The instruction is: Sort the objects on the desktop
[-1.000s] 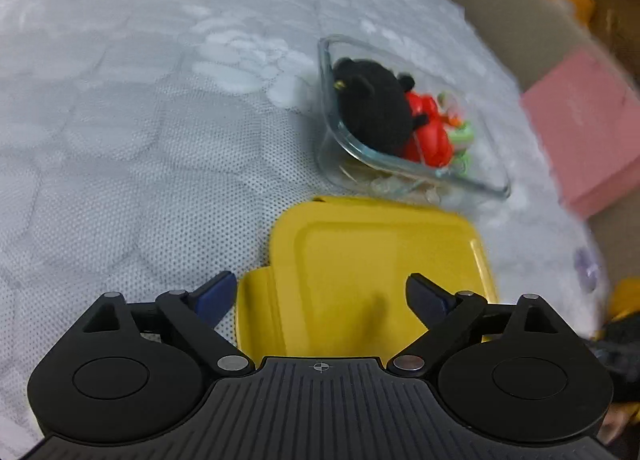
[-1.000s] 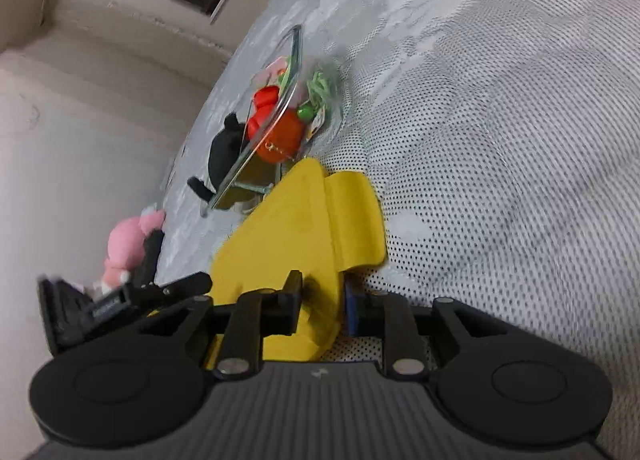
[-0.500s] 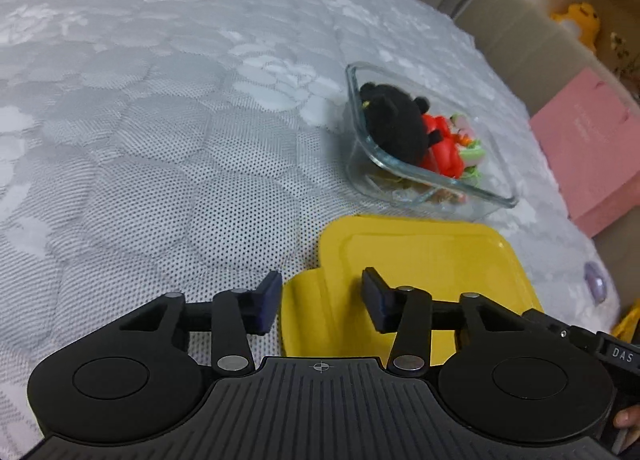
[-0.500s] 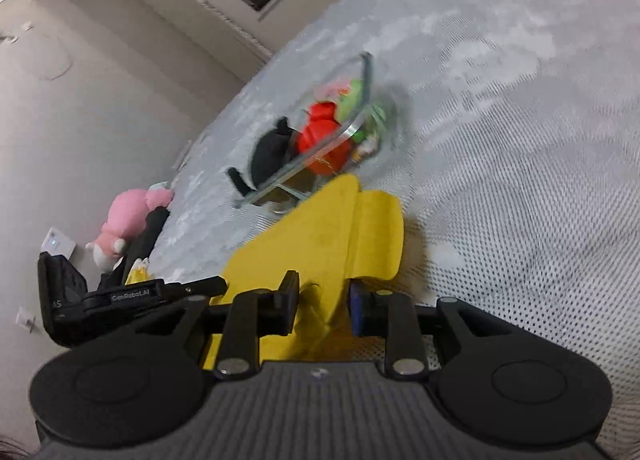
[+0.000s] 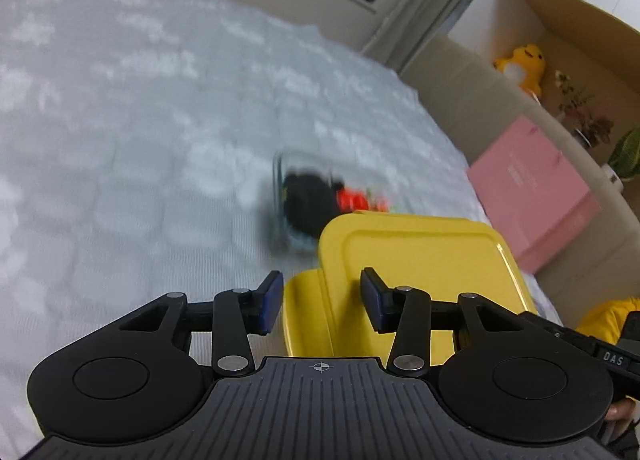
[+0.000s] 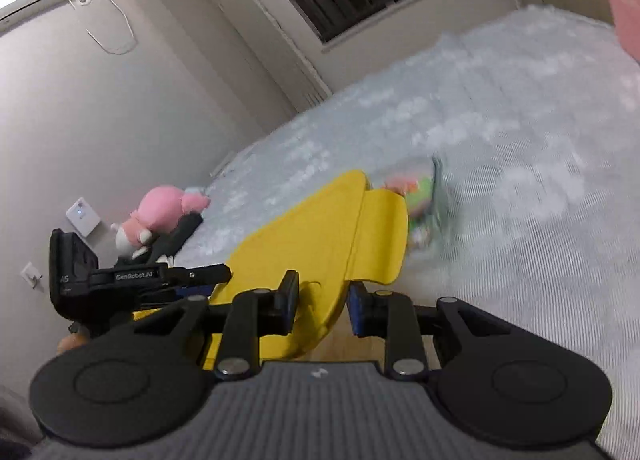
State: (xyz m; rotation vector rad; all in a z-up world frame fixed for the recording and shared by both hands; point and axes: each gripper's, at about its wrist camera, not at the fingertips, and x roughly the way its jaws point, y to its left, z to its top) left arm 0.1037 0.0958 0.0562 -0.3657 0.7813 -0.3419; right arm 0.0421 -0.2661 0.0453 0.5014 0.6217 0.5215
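- My left fingers pinch the yellow lid's side tab.
- My right fingers clamp its opposite edge, keeping it level above the glass container.

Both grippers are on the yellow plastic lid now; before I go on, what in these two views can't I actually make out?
- Clear glass container, left wrist view: motion-blurred, near side hidden by the yellow plastic lid.
- Its contents, both views: only black, red and green smears.
- Right gripper, right wrist view: whether its pads press the lid's edge.
- Left gripper, left wrist view: pad contact on the lid's tab unclear.
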